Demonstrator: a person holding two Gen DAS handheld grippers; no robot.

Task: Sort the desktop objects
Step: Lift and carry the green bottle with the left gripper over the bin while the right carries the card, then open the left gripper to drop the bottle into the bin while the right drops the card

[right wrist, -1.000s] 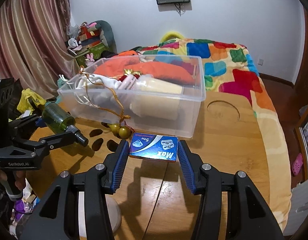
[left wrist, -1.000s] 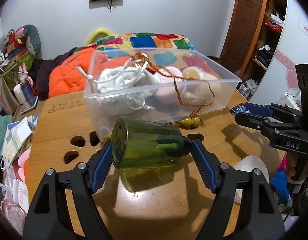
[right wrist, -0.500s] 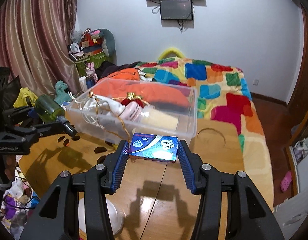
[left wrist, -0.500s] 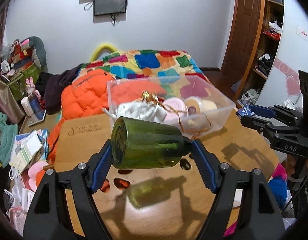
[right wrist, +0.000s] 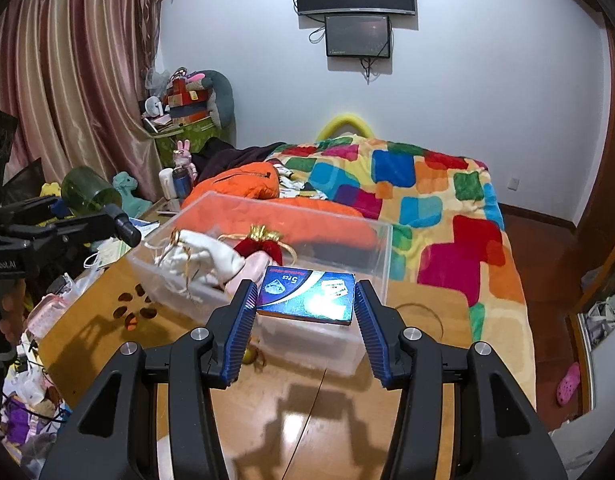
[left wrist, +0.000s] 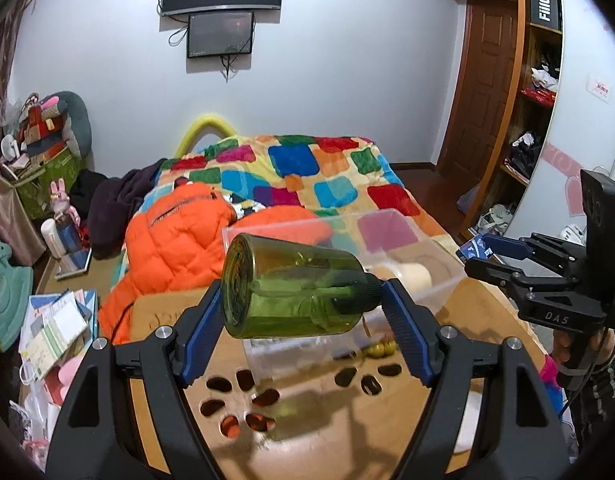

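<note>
— Above the wooden table (left wrist: 179,312), what does your left gripper (left wrist: 303,308) hold?
— Your green bottle (left wrist: 291,286), lying sideways, clamped base to cap, near side of the clear bin (right wrist: 339,236).
— And your right gripper (right wrist: 303,308)?
— Pads pressed on the blue box (right wrist: 307,294), flat, raised just before the bin. White pouch (right wrist: 203,258) inside, left.
</note>
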